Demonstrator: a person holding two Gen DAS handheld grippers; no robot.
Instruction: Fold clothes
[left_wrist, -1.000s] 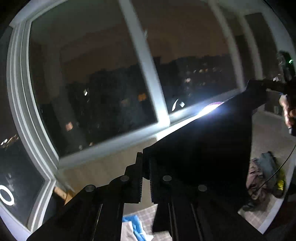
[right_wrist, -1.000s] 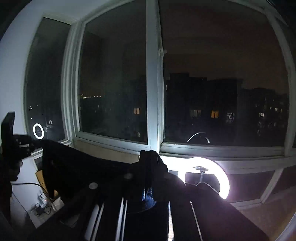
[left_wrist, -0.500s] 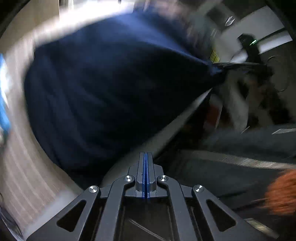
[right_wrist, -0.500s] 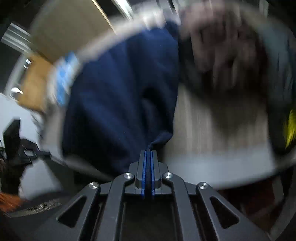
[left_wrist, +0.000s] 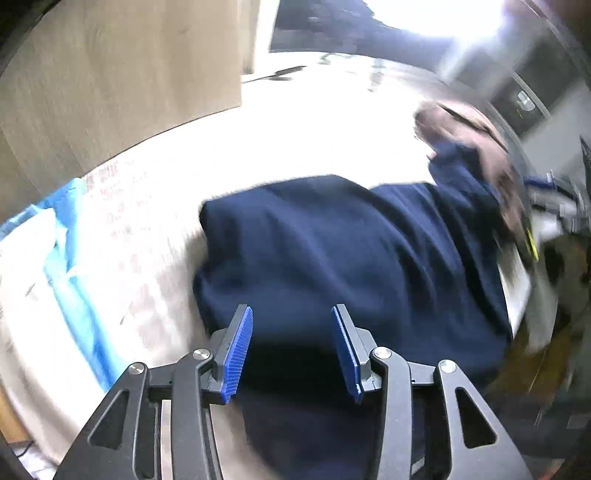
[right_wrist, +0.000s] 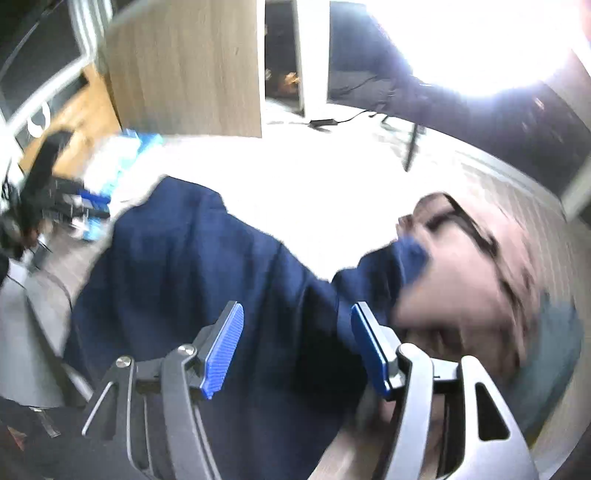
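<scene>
Navy garment (left_wrist: 351, 251) lies spread on the surface (left_wrist: 295, 129), both claws, left (left_wrist: 291, 350) and right (right_wrist: 295, 350), apart and empty above its near edge; likely between folds, regrip needed.

A wooden panel (right_wrist: 184, 66) stands behind; a black cable (right_wrist: 332, 120) lies beyond

A strong light (right_wrist: 480, 40) is blazing from the upper right in both views, washing the pale surface (left_wrist: 314, 122) beneath it out to pure white. Motion blur is smearing nearly everything. The navy cloth (left_wrist: 351, 258) is reading as a soft dark mass with few folds showing. The fisheye lens is bending the wooden panel (right_wrist: 184, 66) and darkening the frame corners. Only the blue pads (left_wrist: 236, 350) nearest the lens are staying fairly sharp.
</scene>
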